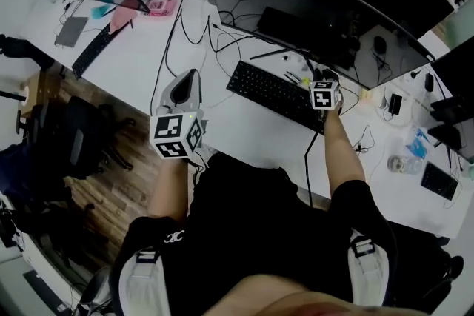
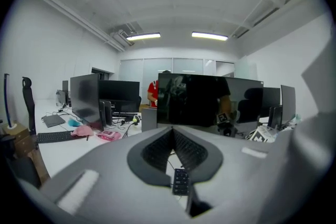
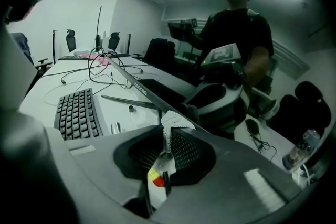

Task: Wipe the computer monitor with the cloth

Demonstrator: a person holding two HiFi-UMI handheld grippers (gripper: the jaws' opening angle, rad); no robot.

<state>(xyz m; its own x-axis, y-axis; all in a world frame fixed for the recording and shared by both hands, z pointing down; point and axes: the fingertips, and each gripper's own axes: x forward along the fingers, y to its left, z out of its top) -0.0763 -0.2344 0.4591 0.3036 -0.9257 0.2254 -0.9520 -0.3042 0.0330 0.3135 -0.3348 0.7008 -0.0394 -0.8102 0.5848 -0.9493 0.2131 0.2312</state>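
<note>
One cloth (image 3: 173,122) tight in right fingers (image 3: 187,150) beside monitor (image 3: 137,85), keyboard (image 3: 79,113) near; left fingers (image 2: 156,150) together.

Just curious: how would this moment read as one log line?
right tool shut on cloth, by monitor lower edge | left tool shut, empty

Curved glossy black computer monitor (image 1: 326,4), black keyboard (image 1: 274,94) and black cables (image 1: 181,26) on a plain white desk (image 1: 222,122); flat pink box (image 1: 161,7) at eleven o'clock of the head view, brown wood-grain plank floor (image 1: 104,196) at eight o'clock. Matte grey plastic left gripper (image 2: 171,130) and right gripper (image 3: 168,132), each with black diamond-mesh pads (image 3: 185,150) and a white cube (image 1: 178,134) printed with black square markers. White ribbed woven cloth (image 3: 170,119), with a small yellow-and-red tag (image 3: 154,179) at its six o'clock end.
</note>
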